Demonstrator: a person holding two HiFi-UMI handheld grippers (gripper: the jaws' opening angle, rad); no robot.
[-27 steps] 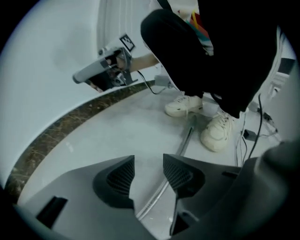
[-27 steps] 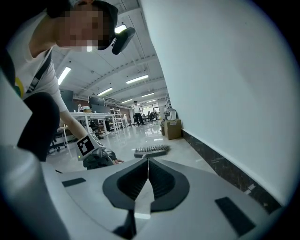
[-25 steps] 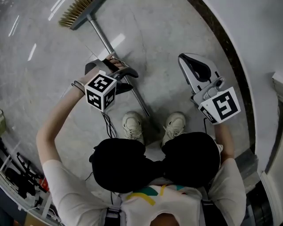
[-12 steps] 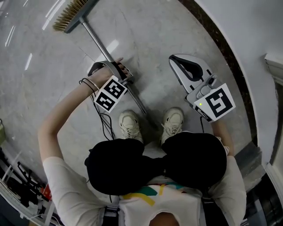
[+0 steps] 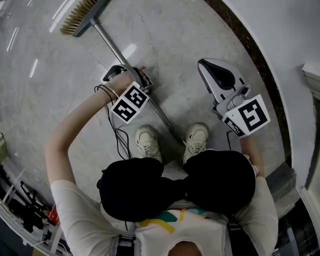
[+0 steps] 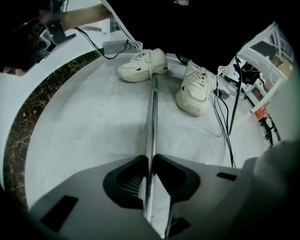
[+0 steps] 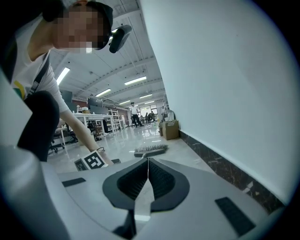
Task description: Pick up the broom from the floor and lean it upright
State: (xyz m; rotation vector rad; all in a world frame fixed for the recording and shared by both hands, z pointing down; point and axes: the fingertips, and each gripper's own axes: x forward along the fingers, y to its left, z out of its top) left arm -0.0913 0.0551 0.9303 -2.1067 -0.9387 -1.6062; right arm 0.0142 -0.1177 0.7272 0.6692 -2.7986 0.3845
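The broom lies flat on the grey marble floor, its bristle head (image 5: 80,15) at the upper left and its metal handle (image 5: 112,47) running down toward the person's feet. My left gripper (image 5: 131,80) points steeply down at the handle's middle. Its jaws have just been closing, and in the left gripper view the pads (image 6: 133,180) press on the handle (image 6: 151,117) from both sides, with my left gripper (image 6: 150,161) low over the floor. My right gripper (image 5: 207,67) hangs apart to the right, shut with nothing in it (image 7: 148,161). The broom head (image 7: 151,150) shows beyond its jaws.
The person's two pale shoes (image 5: 148,142) (image 5: 196,140) stand at the handle's near end. A white wall with a dark stone baseboard (image 5: 250,40) curves along the right. Cables (image 6: 229,108) and racks lie behind the person.
The left gripper has dropped onto the broom handle, rolled its marker cube over, and closed from wide open onto the handle. The right gripper has stayed about where it was.
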